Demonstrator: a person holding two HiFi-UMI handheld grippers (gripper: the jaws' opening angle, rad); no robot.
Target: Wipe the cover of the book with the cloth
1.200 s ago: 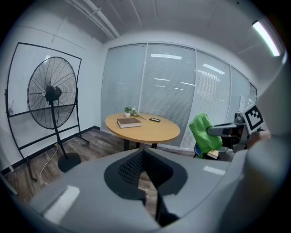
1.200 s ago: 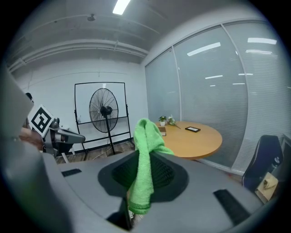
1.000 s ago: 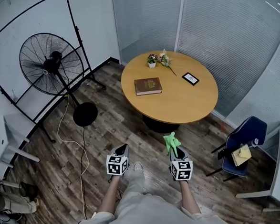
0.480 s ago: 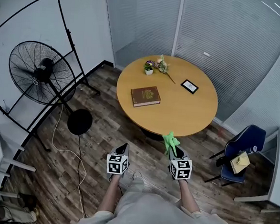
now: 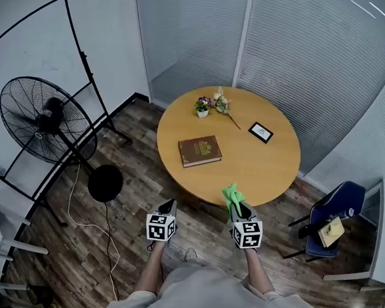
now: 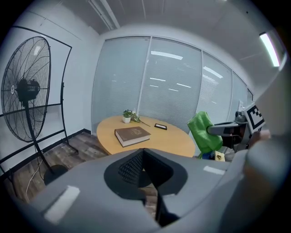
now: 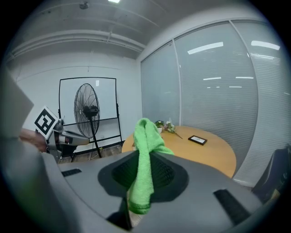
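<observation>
Clamping a green cloth [image 5: 232, 194] in the right gripper [image 5: 236, 211], with the left gripper [image 5: 168, 207] fingers together on nothing, near the table [image 5: 261, 165] with the book [image 5: 199, 150].

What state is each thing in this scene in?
Book: closed, flat on the table.
Cloth: bunched, clamped in the right gripper.
Right gripper: shut on cloth.
Left gripper: shut, empty.
Frame: lying flat.
Fan: upright; running or not, cannot tell.
</observation>
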